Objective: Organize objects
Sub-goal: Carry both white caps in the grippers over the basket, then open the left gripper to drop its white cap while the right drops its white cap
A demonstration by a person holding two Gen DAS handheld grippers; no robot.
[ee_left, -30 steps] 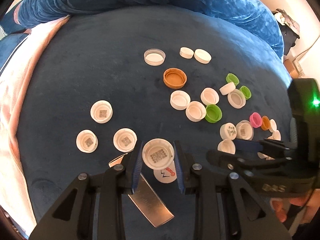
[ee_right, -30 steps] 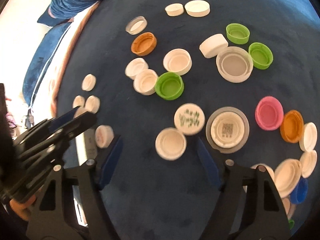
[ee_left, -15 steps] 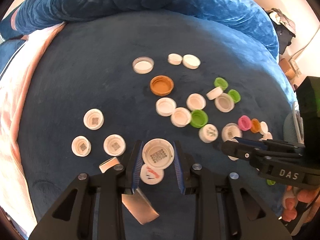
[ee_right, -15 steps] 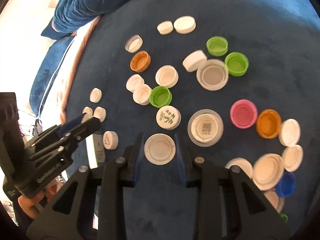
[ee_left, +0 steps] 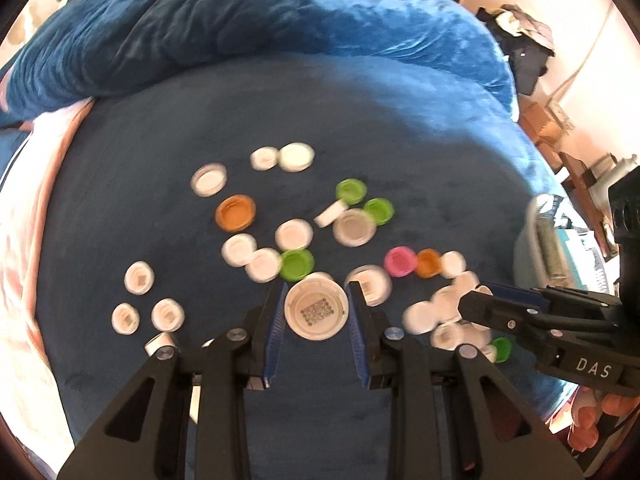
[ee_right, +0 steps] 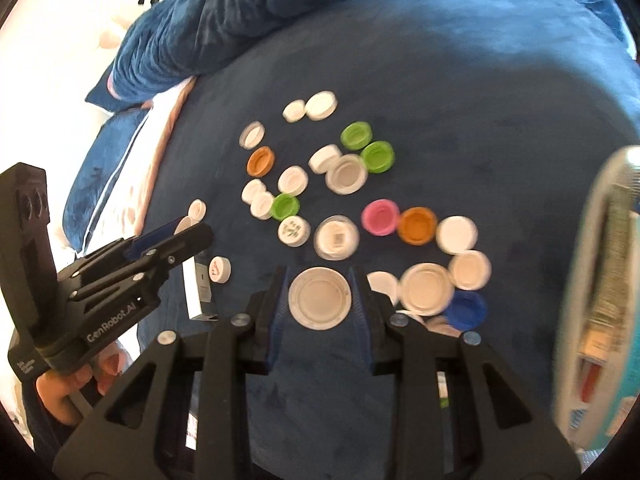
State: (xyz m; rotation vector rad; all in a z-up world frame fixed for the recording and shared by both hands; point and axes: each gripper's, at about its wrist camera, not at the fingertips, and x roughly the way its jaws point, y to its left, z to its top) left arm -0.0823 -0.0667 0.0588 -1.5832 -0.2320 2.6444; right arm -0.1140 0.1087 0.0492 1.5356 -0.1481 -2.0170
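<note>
Many bottle caps lie scattered on a dark blue velvet surface (ee_left: 160,152). My left gripper (ee_left: 316,314) is shut on a white cap with a QR code (ee_left: 316,312) and holds it above the surface. My right gripper (ee_right: 320,300) is shut on a plain white cap (ee_right: 319,298), also lifted. Three small white QR caps (ee_left: 139,278) lie apart at the left. Green (ee_right: 286,206), orange (ee_right: 417,225), pink (ee_right: 380,217) and blue (ee_right: 466,310) caps sit among the white ones. The right gripper also shows at the right of the left wrist view (ee_left: 480,300), and the left gripper at the left of the right wrist view (ee_right: 192,232).
A rumpled blue blanket (ee_left: 240,32) lies along the far edge. A pale round container (ee_right: 600,280) stands at the right. A small white box (ee_right: 198,292) lies by the left gripper. Pink and white bedding (ee_left: 24,240) borders the left side.
Both grippers have lifted and pulled back with their caps, so the caps on the surface look smaller. The right gripper closed on the plain white cap a second ago.
</note>
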